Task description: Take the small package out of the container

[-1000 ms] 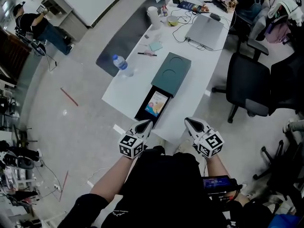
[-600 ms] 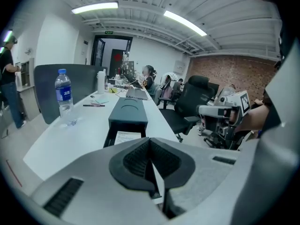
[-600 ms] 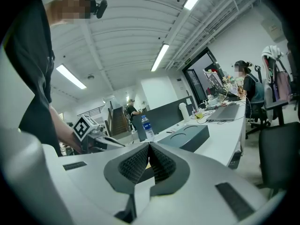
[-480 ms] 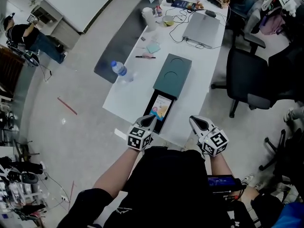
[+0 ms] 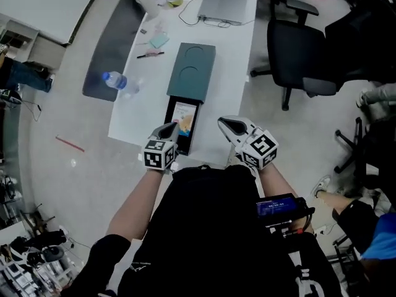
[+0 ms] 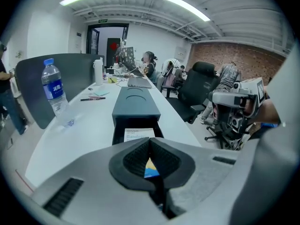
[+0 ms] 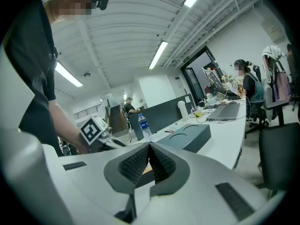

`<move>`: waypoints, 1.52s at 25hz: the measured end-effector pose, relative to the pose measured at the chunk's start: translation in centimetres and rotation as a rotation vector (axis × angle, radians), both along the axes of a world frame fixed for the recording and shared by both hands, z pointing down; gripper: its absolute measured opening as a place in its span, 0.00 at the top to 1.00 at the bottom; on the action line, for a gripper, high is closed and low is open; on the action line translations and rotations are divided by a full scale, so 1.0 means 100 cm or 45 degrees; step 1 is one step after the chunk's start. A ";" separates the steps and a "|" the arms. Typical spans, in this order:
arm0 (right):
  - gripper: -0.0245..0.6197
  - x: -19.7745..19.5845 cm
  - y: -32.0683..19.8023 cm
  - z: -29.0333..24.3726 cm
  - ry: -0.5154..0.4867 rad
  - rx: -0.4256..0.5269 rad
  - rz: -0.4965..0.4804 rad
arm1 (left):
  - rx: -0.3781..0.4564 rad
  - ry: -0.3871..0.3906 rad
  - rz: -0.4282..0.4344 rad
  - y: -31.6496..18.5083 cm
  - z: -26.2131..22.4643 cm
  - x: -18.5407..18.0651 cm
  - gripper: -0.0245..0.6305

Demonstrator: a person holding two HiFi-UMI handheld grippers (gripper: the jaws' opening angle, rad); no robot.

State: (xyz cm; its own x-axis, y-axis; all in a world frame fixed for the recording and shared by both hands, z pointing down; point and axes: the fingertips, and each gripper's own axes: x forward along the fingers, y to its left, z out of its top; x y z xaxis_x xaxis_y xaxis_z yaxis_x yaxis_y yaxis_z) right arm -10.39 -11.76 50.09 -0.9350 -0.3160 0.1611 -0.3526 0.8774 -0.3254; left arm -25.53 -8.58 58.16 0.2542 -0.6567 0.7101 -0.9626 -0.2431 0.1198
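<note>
Small package (image 5: pixel 184 116) in open container (image 5: pixel 193 73), just ahead of clenched, empty left gripper (image 5: pixel 169 129), right gripper (image 5: pixel 225 122) likewise clenched, alongside

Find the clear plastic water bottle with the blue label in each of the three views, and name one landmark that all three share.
Head view: the clear plastic water bottle with the blue label is at upper left, near the left edge of the white table.
Left gripper view: far left, standing upright.
Right gripper view: near the centre, just above the jaws.
Shared landmark: the dark teal rectangular box, right of the bottle in every view.
</note>
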 end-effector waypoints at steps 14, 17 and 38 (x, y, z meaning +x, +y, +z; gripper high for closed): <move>0.92 0.022 -0.001 0.011 -0.005 -0.112 0.011 | -0.211 -0.056 -0.019 0.007 0.029 0.022 0.95; 0.92 0.016 -0.001 0.011 -0.022 -0.116 0.012 | -0.231 -0.081 -0.022 0.009 0.029 0.014 0.95; 0.92 0.046 -0.011 0.029 -0.069 -0.207 0.094 | -0.529 -0.169 0.003 -0.010 0.061 0.020 0.44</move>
